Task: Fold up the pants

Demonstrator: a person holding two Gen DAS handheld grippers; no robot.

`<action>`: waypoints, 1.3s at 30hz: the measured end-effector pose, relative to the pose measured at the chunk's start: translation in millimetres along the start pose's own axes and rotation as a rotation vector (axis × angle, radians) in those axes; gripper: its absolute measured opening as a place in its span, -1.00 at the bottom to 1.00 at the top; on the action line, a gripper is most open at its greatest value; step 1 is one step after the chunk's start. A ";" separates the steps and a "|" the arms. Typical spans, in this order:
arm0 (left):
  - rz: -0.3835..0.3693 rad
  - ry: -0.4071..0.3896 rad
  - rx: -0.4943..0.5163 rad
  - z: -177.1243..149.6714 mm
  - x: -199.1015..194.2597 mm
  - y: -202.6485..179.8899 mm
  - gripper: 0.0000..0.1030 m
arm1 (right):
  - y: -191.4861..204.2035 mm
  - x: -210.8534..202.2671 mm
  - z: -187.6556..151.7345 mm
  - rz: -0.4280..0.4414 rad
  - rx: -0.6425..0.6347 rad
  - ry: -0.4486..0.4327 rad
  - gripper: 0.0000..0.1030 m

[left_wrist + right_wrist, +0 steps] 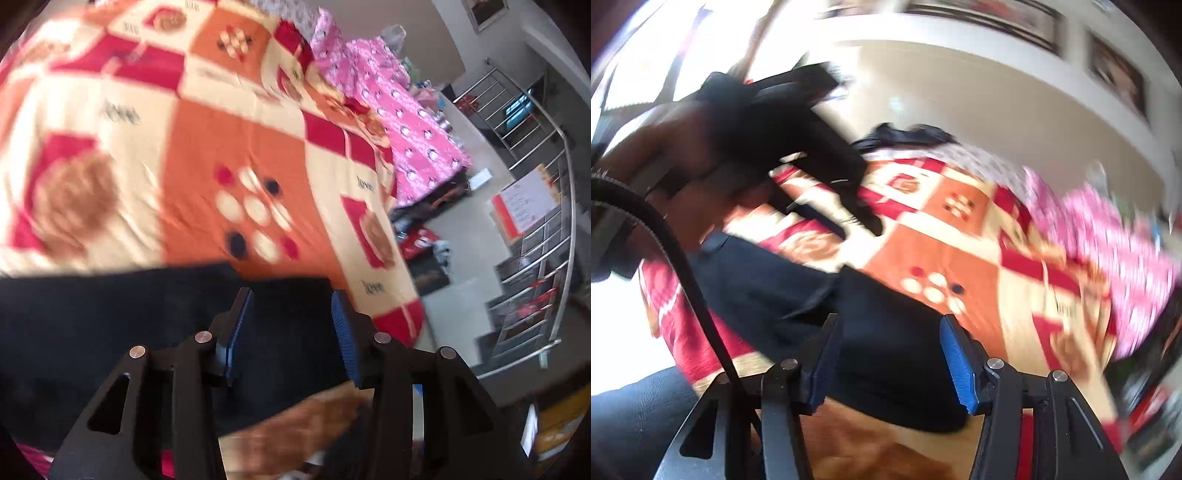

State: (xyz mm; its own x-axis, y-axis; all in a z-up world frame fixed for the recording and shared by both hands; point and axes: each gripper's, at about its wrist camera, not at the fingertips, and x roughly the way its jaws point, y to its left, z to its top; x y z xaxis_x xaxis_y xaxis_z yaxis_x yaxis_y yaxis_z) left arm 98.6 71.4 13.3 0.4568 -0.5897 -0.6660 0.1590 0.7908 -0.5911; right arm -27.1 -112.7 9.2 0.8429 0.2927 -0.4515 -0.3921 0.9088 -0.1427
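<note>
The dark pants [812, 314] lie flat on a patchwork blanket [229, 147] with orange, red and cream squares, which covers a bed. In the right wrist view the pants look already doubled, one layer on another, with a long part running away to the upper left and a rounded folded end close to the camera; so at least one fold seems to be made, but the garment is still long, and probably one or two more folds are left before it becomes a compact packet. Both views are blurred, so the exact number of layers cannot be told. The left gripper [291, 314] has its jaws apart, with the blue pads on both sides of the dark cloth below them, and nothing is pinched between them. The right gripper [890, 347] is also spread wide, its fingers standing to both sides of the folded end of the pants, and the pads do not press the cloth. So both grippers appear released, and the pants rest on the blanket by their own weight. In the right wrist view the person's left hand [676, 147] with the other tool shows above the far part of the pants.
</note>
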 end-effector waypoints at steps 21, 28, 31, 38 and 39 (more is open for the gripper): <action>0.253 -0.158 -0.005 -41.1 39.4 28.5 -0.47 | -82.1 138.3 -4.4 0.413 0.249 0.278 -0.03; 0.184 -0.146 -0.071 -46.1 19.8 32.8 -0.47 | -71.5 127.9 -2.4 0.357 0.196 0.253 -0.04; 0.106 -0.167 -0.141 -61.7 -18.6 39.9 -0.46 | -82.2 96.4 7.9 0.358 0.241 0.201 -0.04; 0.227 -0.366 -0.318 -117.9 -121.5 82.5 0.22 | -101.2 49.4 -1.7 0.280 0.191 0.164 -0.04; 0.271 -0.391 -0.344 -124.7 -131.0 89.6 0.22 | -100.0 46.5 -5.9 0.275 0.180 0.166 -0.04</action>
State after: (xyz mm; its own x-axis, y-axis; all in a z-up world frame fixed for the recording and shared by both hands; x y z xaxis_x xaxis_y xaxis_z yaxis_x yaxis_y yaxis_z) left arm -56.2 199.1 -9.1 0.7406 -0.2179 -0.6356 -0.2719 0.7679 -0.5801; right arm 49.1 -191.7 -2.8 0.6375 0.4948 -0.5906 -0.5124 0.8447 0.1547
